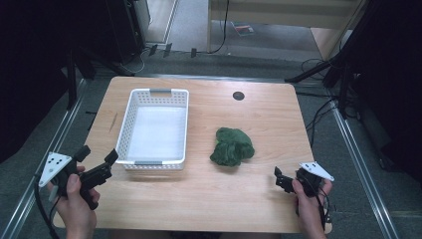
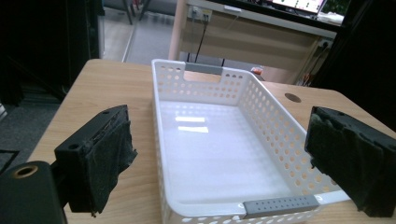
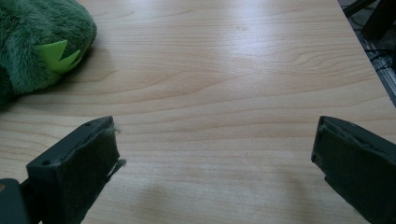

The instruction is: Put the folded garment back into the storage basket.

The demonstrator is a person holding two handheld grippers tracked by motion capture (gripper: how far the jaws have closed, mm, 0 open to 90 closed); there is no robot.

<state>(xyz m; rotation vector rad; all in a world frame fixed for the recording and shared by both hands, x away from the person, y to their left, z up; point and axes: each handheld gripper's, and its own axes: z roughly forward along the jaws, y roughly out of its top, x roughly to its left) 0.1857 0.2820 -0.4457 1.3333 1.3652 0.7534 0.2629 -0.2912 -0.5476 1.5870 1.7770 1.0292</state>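
A white perforated basket (image 1: 127,124) with nothing in it stands on the left half of the wooden table (image 1: 268,114). A green plush toy (image 1: 231,146) lies to its right, near the table's middle. My left gripper (image 1: 97,158) hovers open at the basket's near left corner. In the left gripper view its jaws (image 2: 229,158) stand wide, with the basket (image 2: 275,126) just ahead between them. My right gripper (image 1: 280,180) is open near the front right edge. In the right gripper view it (image 3: 215,163) sits over bare wood, and the plush toy (image 3: 37,42) is off to the upper left.
A round cable hole (image 1: 238,95) sits at the back of the table. Black stands and cables (image 1: 323,69) crowd the floor at the right and back. A metal rail (image 1: 361,164) runs along the right side.
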